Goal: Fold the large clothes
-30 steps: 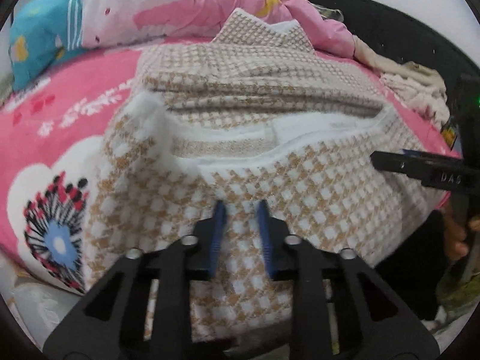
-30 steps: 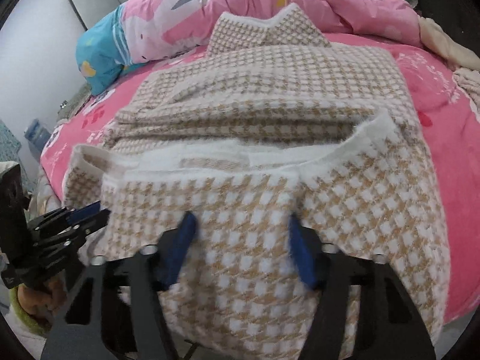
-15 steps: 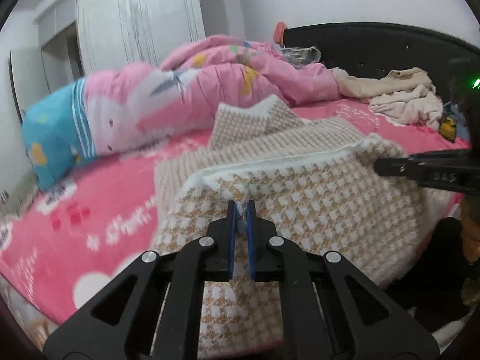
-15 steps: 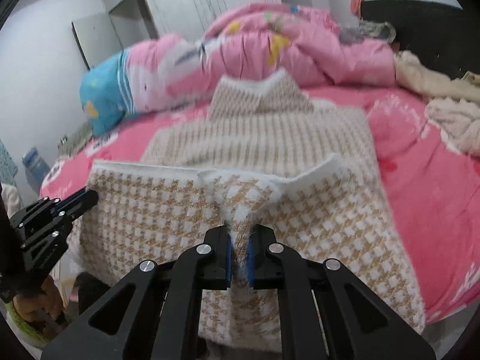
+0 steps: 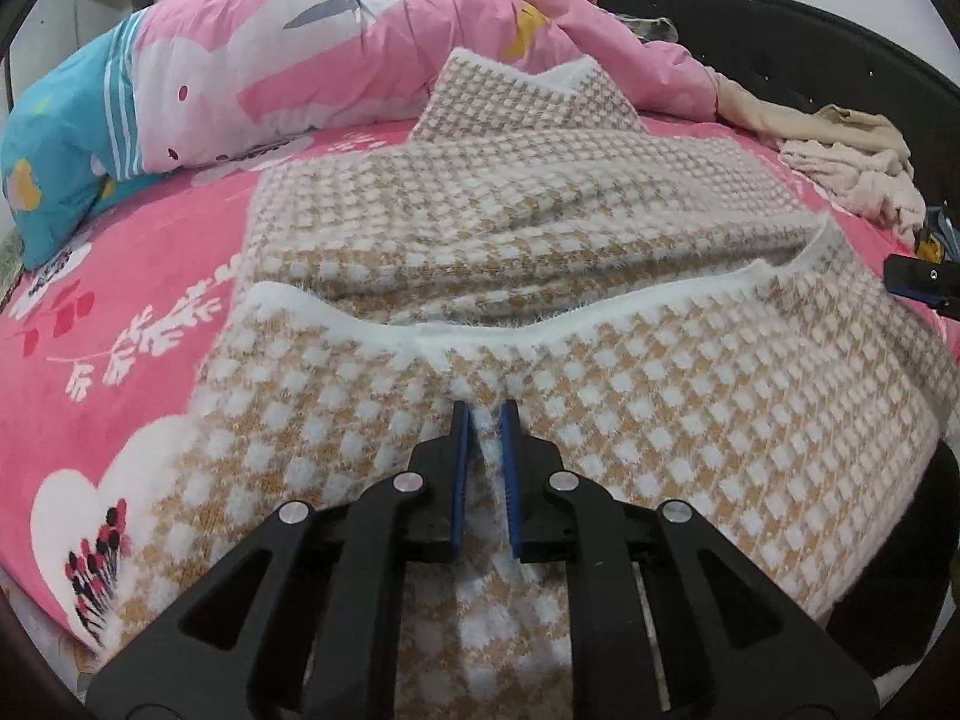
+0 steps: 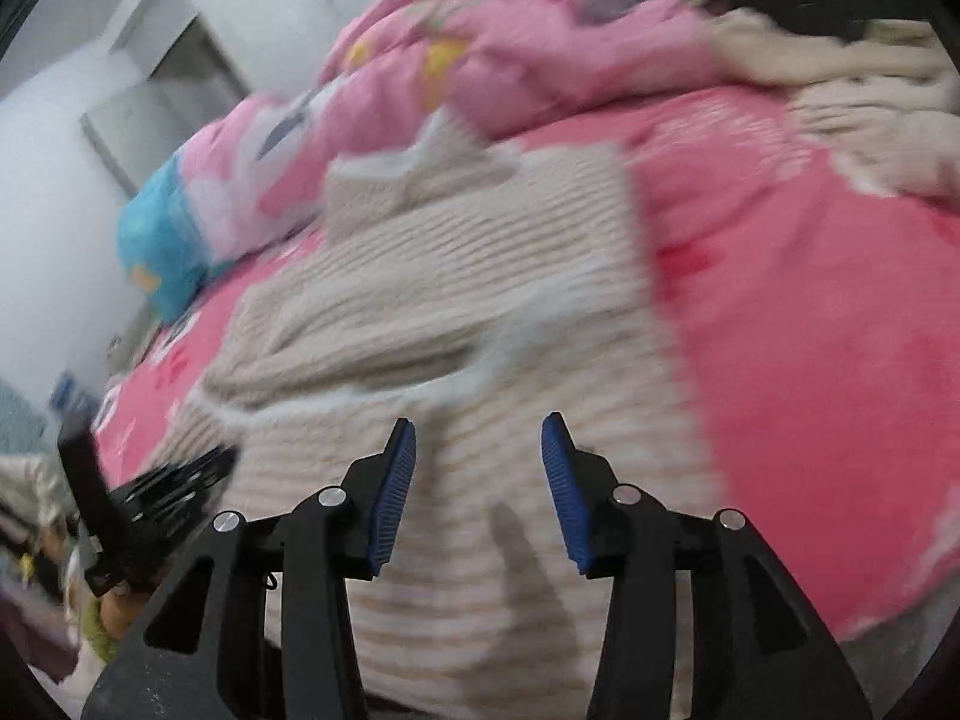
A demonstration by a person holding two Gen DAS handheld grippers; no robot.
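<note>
The houndstooth garment point(image 5: 540, 228) is spread on the pink bed point(image 5: 120, 312), its near hem folded up. Fabric is pinched by the opening left hand-held gripper point(image 5: 485, 420); the right hand-held gripper point(image 6: 478, 438) is opening, nothing between. Thick, soft and floppy, it is best taken at the white hem.

The bed point(image 5: 150, 276) is covered with a bright pink sheet printed with white hearts, white sprigs and small red and dark flowers. A tan-and-white checked garment point(image 5: 540, 228) lies spread across the middle of it, its white-edged lower hem turned up over the near part and its pointed collar toward the far side. Behind the garment a rumpled pink quilt point(image 5: 360, 36) with cartoon prints is heaped along the far edge, ending in a blue patch at the left. At the far right corner a pile of beige and pale pink clothes point(image 5: 840, 156) rests against the dark headboard point(image 5: 780, 30).
</note>
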